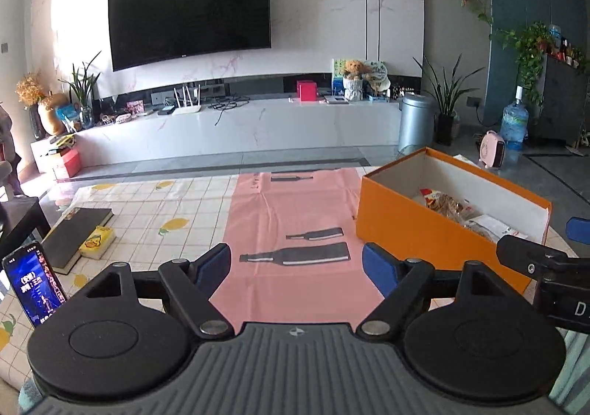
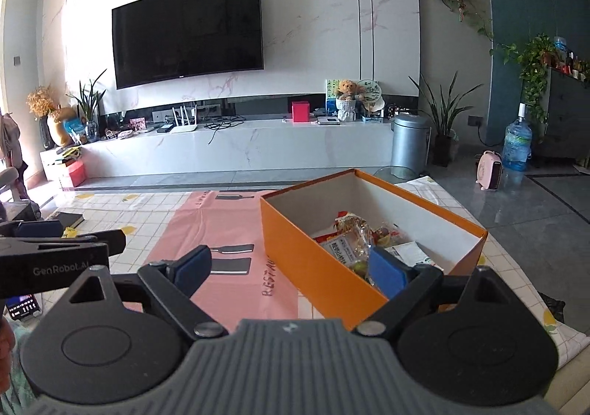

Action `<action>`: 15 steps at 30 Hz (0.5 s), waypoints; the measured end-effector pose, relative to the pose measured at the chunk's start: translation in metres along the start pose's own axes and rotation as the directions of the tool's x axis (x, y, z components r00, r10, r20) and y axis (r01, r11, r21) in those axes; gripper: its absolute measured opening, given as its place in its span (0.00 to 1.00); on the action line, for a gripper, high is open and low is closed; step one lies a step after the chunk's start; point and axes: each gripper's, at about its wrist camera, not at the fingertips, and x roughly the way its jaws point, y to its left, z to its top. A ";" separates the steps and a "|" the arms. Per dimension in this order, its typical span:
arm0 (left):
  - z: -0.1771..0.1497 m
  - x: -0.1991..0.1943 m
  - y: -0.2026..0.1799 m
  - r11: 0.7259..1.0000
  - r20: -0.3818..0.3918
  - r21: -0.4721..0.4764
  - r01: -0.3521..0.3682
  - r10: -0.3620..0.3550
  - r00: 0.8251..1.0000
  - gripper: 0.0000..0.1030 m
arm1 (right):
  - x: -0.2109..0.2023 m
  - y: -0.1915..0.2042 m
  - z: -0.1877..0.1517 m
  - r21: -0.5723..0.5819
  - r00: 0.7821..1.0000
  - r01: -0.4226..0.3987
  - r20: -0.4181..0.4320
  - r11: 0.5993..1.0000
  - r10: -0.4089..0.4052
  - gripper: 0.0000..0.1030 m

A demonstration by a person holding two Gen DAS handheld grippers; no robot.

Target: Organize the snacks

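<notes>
Now snacks [image 2: 354, 241] in box [image 2: 313, 264], both fingers [image 1: 379, 265] apart.

book [image 1: 75, 230], phone [image 1: 35, 284], wall television [image 1: 190, 9]

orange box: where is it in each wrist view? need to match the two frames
Left wrist: orange box sits right of centre, on the table beyond the right fingertip, snack packets inside.
Right wrist: orange box fills centre to right, straight ahead of the right gripper, open top showing the snack packets.
Shared landmark: the pink cloth lies along the box's left side in both.
</notes>
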 end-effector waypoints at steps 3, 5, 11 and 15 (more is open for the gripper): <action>-0.005 0.007 0.001 1.000 -0.036 0.004 0.003 -0.003 0.999 0.92 | 0.011 0.003 -0.008 -0.014 0.999 0.028 -0.037 1.000 -0.028 0.87; -0.009 0.011 0.000 1.000 -0.055 0.012 0.009 -0.008 0.998 0.92 | 0.020 0.003 -0.012 -0.008 0.997 0.026 -0.073 1.000 -0.026 0.87; -0.021 0.027 -0.007 0.999 -0.103 0.051 0.007 -0.002 0.995 0.92 | 0.041 0.000 -0.024 -0.009 0.989 0.046 -0.142 0.999 -0.047 0.87; -0.023 0.033 -0.013 0.998 -0.124 0.068 0.009 0.000 0.992 0.92 | 0.049 -0.007 -0.028 0.017 0.985 0.053 -0.166 0.998 -0.049 0.87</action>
